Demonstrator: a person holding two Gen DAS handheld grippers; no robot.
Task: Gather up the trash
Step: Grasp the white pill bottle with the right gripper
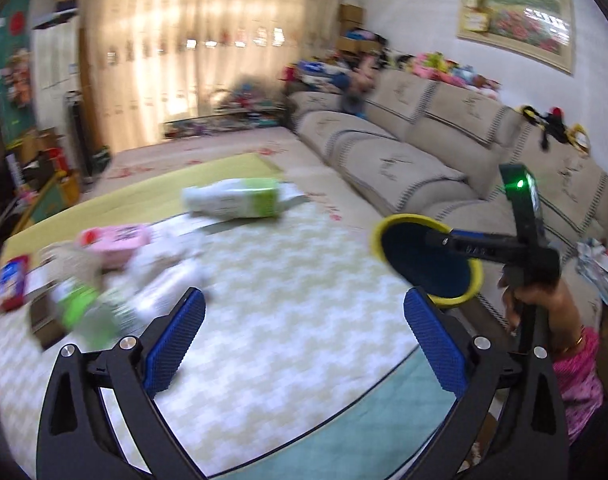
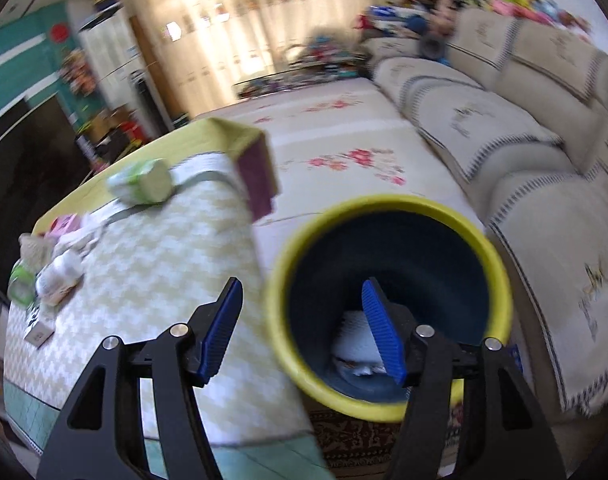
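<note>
Over the worktop [image 1: 264, 280] we held our left claw [image 1: 304, 320] wide and empty; our right claw [image 2: 304, 328] gripped the bin [image 2: 387, 300] rim.

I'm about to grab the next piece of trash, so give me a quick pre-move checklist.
1. Left gripper open and empty: ok.
2. Right gripper firm on the bin: cannot tell; the rim sits between its fingers.
3. Room in the bin: ok, only white trash at the bottom.
4. Table cleared: not ok; green carton and pink pack lie on it.
</note>
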